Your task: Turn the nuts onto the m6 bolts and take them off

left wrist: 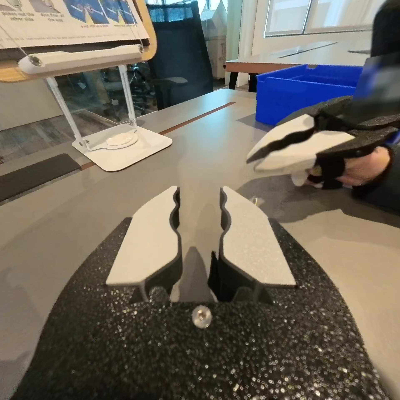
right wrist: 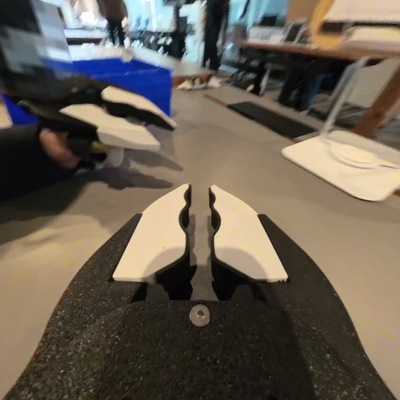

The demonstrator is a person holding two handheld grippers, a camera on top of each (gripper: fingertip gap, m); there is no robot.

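Observation:
No nut or bolt shows clearly in either view. My left gripper [left wrist: 200,190] is open and empty, low over the grey table [left wrist: 194,151]. It also shows in the right wrist view [right wrist: 167,136], held by a gloved hand [right wrist: 56,147] in front of the blue bin. My right gripper [right wrist: 200,186] has a narrow gap between its fingers with nothing in it. It also shows in the left wrist view [left wrist: 252,163], to the right and ahead of the left gripper, tilted down toward the table. A tiny shiny item [left wrist: 255,198] lies on the table near it, too small to identify.
A blue bin [left wrist: 303,97] [right wrist: 129,82] stands at the table's far side. A white stand [left wrist: 121,149] [right wrist: 346,164] holds an instruction sheet [left wrist: 71,26]. A black mat strip [left wrist: 36,171] [right wrist: 270,121] lies on the table. An office chair [left wrist: 179,54] and other tables stand behind. Spacing between my two grippers at the tips: around 8 cm.

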